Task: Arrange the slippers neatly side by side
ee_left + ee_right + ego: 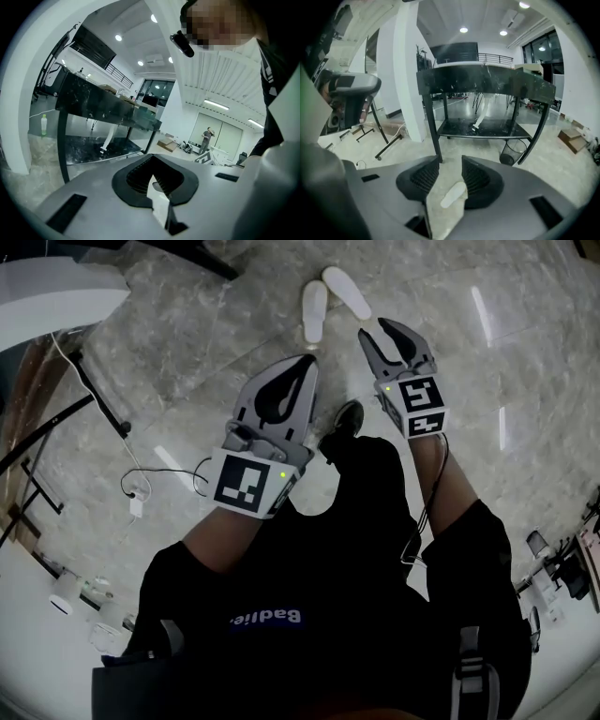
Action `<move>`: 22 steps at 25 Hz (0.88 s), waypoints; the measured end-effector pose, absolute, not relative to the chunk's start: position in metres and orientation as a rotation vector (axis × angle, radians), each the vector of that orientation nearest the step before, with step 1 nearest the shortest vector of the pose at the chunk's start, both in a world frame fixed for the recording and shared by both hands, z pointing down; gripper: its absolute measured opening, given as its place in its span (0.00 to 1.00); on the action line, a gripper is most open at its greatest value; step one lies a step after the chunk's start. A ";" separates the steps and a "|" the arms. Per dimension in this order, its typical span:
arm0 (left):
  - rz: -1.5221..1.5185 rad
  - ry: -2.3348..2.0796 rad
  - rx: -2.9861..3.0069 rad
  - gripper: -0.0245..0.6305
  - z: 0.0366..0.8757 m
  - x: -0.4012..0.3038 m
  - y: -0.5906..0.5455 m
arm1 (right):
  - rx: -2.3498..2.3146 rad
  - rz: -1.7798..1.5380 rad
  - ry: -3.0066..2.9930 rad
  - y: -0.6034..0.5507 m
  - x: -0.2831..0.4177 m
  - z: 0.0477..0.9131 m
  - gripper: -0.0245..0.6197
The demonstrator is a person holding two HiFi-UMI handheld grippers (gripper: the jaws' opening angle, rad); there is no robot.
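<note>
Two white slippers lie on the marble floor at the top of the head view. One slipper (314, 310) points straight away from me, and the other slipper (347, 292) lies slanted to its right, so the toes are close and the heels splay apart. My right gripper (373, 327) hangs open just below and to the right of them, holding nothing. In the right gripper view a slipper (453, 194) shows on the floor through the gap of the right gripper (450, 160). My left gripper (310, 360) is shut and empty, lower left of the slippers; the left gripper (151, 157) shows its tips meeting.
The person's dark shoe (345, 418) stands between the grippers. A cable with a white plug (136, 502) lies on the floor at the left. A black-framed table (483, 79) and a wire bin (511, 152) stand ahead. A person (206, 138) stands far off.
</note>
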State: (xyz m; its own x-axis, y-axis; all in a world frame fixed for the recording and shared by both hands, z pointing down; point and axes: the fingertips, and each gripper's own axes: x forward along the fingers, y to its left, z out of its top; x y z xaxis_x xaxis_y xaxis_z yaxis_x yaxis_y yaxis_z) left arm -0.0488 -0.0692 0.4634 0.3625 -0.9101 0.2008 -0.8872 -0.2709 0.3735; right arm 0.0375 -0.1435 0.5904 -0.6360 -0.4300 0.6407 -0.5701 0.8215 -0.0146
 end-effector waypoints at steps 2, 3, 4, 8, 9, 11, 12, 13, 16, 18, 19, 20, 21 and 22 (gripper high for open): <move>-0.098 -1.574 2.175 0.03 0.489 -0.054 -0.075 | 0.702 0.273 -2.320 -0.154 0.035 0.627 0.24; -0.111 -1.575 2.156 0.03 0.501 -0.057 -0.077 | 0.689 0.269 -2.301 -0.159 0.033 0.646 0.25; -0.121 -1.575 2.142 0.03 0.513 -0.061 -0.080 | 0.677 0.265 -2.283 -0.164 0.030 0.664 0.26; -0.154 -1.586 2.110 0.03 0.559 -0.075 -0.083 | 0.633 0.240 -2.203 -0.178 0.026 0.744 0.29; -0.157 -1.594 2.102 0.03 0.571 -0.079 -0.082 | 0.621 0.235 -2.184 -0.181 0.027 0.765 0.29; -0.156 -1.606 2.086 0.03 0.597 -0.084 -0.080 | 0.607 0.235 -2.146 -0.191 0.032 0.808 0.29; -0.153 -1.611 2.083 0.03 0.611 -0.087 -0.079 | 0.607 0.237 -2.127 -0.198 0.035 0.830 0.29; -0.153 -1.617 2.082 0.03 0.625 -0.091 -0.079 | 0.609 0.236 -2.107 -0.205 0.038 0.853 0.29; -0.162 -1.637 2.071 0.03 0.666 -0.096 -0.078 | 0.595 0.215 -2.052 -0.222 0.045 0.919 0.29; -0.161 -1.642 2.071 0.03 0.690 -0.097 -0.076 | 0.579 0.201 -2.027 -0.230 0.048 0.956 0.29; -0.161 -1.640 2.073 0.03 0.699 -0.096 -0.076 | 0.575 0.199 -2.019 -0.234 0.049 0.972 0.29; -0.164 -1.637 2.077 0.03 0.706 -0.095 -0.076 | 0.574 0.200 -2.011 -0.238 0.050 0.986 0.29; -0.168 -1.634 2.084 0.03 0.711 -0.095 -0.076 | 0.573 0.202 -2.002 -0.242 0.051 1.000 0.29; -0.170 -1.634 2.093 0.03 0.715 -0.094 -0.077 | 0.571 0.204 -1.990 -0.245 0.052 1.012 0.29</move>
State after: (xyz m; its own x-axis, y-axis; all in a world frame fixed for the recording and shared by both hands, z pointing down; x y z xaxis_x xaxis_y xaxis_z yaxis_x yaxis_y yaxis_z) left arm -0.0945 -0.0766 0.7149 0.2807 -0.9410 0.1892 -0.8817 -0.1749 0.4382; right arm 0.0523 -0.2448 1.0119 -0.3761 -0.3050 0.8750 -0.4762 0.8737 0.0999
